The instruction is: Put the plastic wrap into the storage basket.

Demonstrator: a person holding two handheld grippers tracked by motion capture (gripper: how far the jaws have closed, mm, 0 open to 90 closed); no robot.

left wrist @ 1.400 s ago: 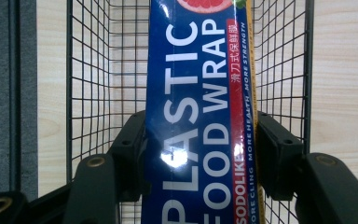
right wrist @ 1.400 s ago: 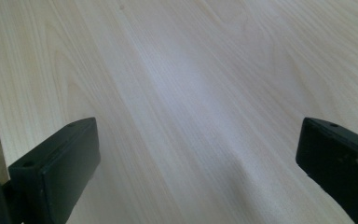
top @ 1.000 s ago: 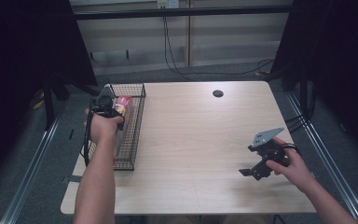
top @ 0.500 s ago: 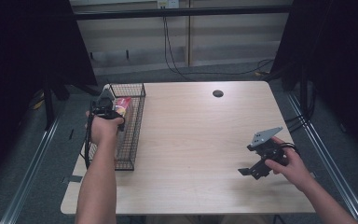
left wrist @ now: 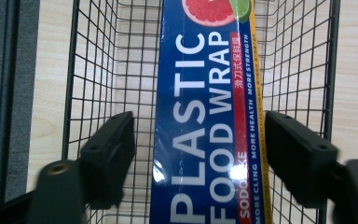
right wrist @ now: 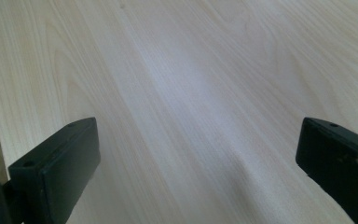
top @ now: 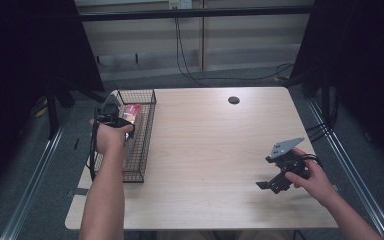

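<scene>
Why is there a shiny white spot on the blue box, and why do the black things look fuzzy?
In the left gripper view, room light glares off the glossy plastic wrap box near the bottom; the left gripper jaws sit very close to the camera, so they blur. In the high view the sides are dark, the table evenly lit.

The left claw (top: 111, 111) hangs over the wire basket (top: 145, 145), where a box of plastic wrap (top: 131, 113) lies; the right claw (top: 276, 182) hovers low over the desk (top: 215, 150).
</scene>
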